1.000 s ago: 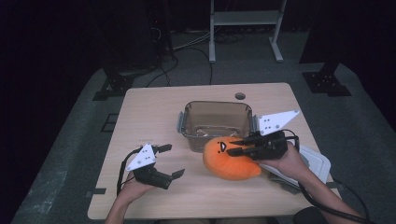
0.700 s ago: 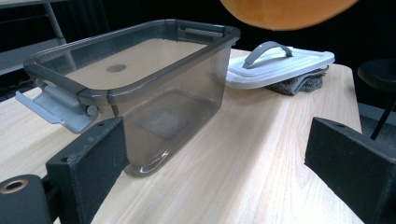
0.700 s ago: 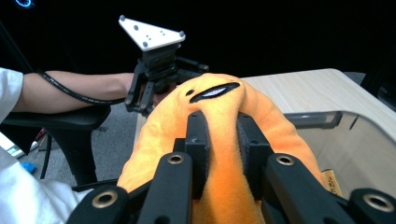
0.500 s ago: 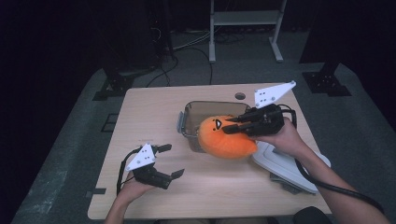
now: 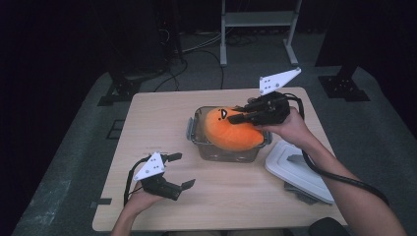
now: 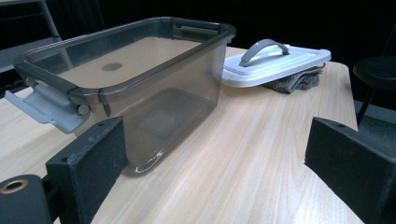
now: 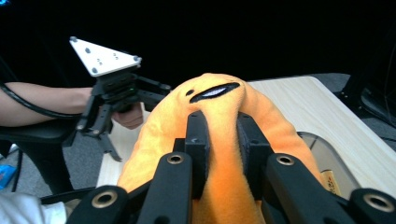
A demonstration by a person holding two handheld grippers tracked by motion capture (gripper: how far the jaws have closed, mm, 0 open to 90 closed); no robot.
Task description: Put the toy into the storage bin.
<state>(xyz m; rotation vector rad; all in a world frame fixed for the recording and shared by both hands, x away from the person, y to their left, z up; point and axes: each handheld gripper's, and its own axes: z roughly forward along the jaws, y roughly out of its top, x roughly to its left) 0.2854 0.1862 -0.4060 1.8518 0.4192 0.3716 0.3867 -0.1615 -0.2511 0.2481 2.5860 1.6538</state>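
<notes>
An orange plush toy (image 5: 227,132) with a small face hangs over the opening of a clear grey plastic bin (image 5: 196,140) in the middle of the table. My right gripper (image 5: 232,116) is shut on the plush from the right; its jaws pinch the fabric just below the face (image 7: 223,140). Whether the plush (image 7: 215,91) touches the bin, I cannot tell. My left gripper (image 5: 182,170) rests open at the front left of the table, holding nothing. Its wide-apart jaws (image 6: 219,172) point at the bin (image 6: 140,93), whose floor looks bare from there.
A white lid with a grey handle (image 5: 297,169) lies on a grey cloth (image 5: 301,195) at the front right, also seen past the bin (image 6: 275,63). The wooden table (image 5: 157,118) stands on grey carpet. A metal rack (image 5: 255,19) and cables sit behind.
My right gripper has carried the plush up and away from the table's front, over the bin. The left gripper has stayed where it was.
</notes>
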